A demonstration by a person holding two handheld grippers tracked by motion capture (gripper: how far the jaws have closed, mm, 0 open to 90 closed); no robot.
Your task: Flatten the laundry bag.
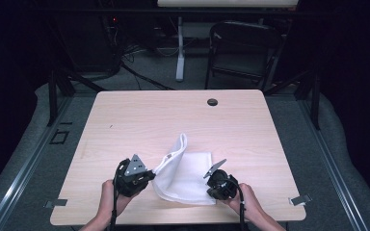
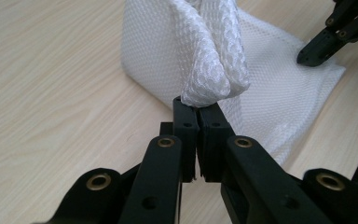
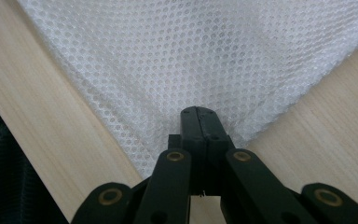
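White mesh cloth (image 1: 185, 175) is seen near the table's (image 1: 139, 115) front edge, its far half bare, with a bunched fold lifted in the clamped left gripper (image 2: 198, 109) and a flat corner pinched by the closed right gripper (image 3: 199, 116).

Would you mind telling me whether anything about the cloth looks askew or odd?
Yes: the white mesh cloth does not lie flat. The left gripper pinches a bunched fold that stands up off the table, while the right gripper clamps the near right corner.
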